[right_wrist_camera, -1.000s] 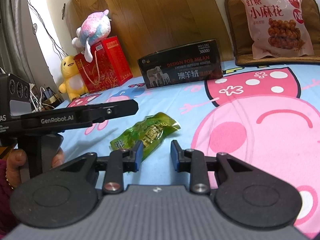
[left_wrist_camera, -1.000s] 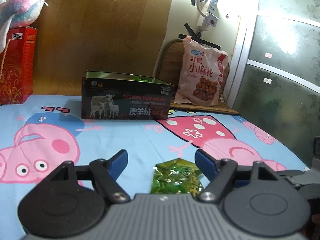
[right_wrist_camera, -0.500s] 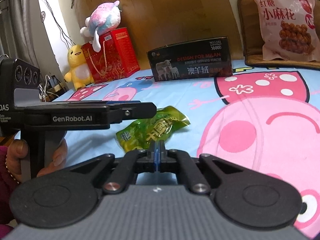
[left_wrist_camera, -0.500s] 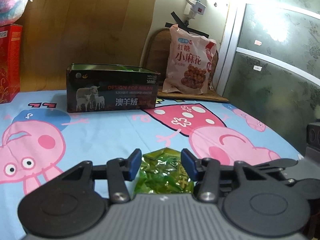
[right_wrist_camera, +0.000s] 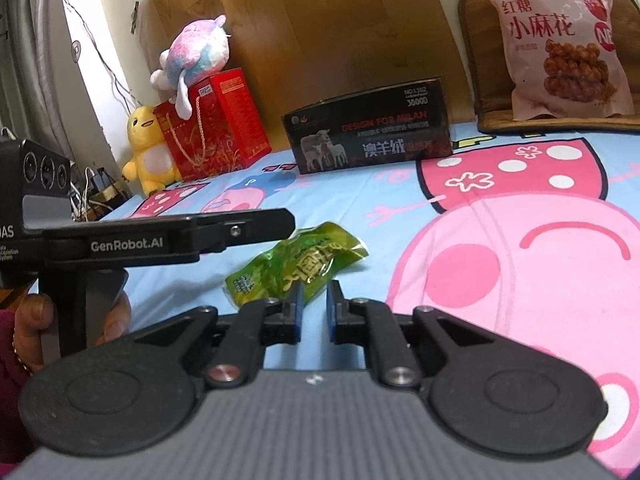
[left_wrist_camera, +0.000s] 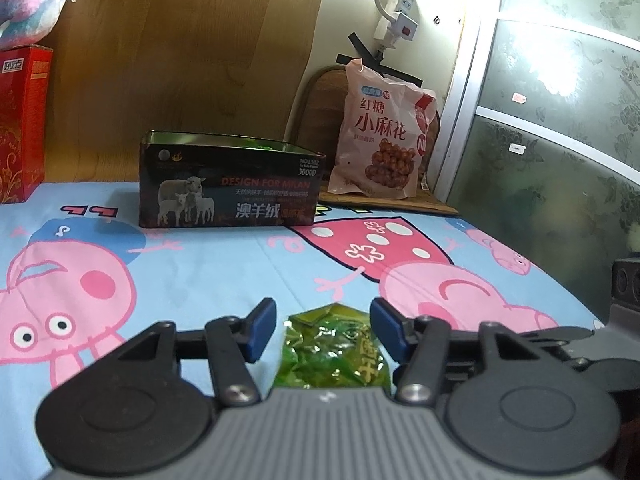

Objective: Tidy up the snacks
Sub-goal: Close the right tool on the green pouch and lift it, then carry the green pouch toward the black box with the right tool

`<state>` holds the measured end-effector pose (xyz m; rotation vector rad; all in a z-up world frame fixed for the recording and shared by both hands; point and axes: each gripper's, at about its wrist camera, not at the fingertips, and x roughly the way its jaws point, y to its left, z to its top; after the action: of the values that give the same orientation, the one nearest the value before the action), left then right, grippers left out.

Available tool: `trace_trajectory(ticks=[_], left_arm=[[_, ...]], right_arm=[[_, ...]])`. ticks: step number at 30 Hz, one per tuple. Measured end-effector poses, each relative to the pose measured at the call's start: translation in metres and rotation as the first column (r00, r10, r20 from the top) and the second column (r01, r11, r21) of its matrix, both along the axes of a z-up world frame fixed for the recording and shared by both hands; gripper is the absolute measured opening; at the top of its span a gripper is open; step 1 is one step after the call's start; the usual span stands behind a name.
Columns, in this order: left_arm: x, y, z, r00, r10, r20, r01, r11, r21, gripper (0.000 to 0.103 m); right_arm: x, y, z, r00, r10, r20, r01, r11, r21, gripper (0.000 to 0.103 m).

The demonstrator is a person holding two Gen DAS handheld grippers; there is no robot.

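Your left tongs [left_wrist_camera: 323,330] are the nearer: the green snack packet [left_wrist_camera: 335,346] lies on the bed sheet [left_wrist_camera: 224,272] right between their blades, untouched, which have just been opening to a middling gap. From your right tongs [right_wrist_camera: 314,304], narrow, empty and just reopening, the packet runs lengthwise from 11 toward 1 o'clock.

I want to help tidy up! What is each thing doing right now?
green snack packet: lying flat on the sheet, not gripped
dark sheep box: lid off, open on top
pink snack bag: sealed, propped upright
left hand-held gripper: open around the packet
right hand-held gripper: slightly open, empty
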<state>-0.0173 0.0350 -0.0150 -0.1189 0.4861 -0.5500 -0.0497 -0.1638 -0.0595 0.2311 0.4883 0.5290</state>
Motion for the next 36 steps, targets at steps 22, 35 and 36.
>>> trace_trajectory(ticks=[22, 35, 36], left_arm=[[-0.003, 0.013, -0.002, 0.997, -0.018, -0.073, 0.011, 0.996, -0.089, 0.053], [-0.028, 0.011, -0.008, 0.981, -0.125, -0.148, 0.105, 0.986, -0.131, 0.046], [-0.024, 0.011, -0.010, 0.978, -0.114, -0.174, 0.092, 0.987, -0.128, 0.046]], right_arm=[[0.033, -0.038, 0.020, 0.993, -0.076, -0.092, 0.089, 0.986, 0.140, 0.025], [0.063, 0.003, 0.016, 0.984, 0.083, -0.156, -0.075, 0.996, 0.056, 0.028], [0.059, 0.005, 0.017, 0.984, 0.096, -0.148, -0.088, 0.994, 0.059, 0.020]])
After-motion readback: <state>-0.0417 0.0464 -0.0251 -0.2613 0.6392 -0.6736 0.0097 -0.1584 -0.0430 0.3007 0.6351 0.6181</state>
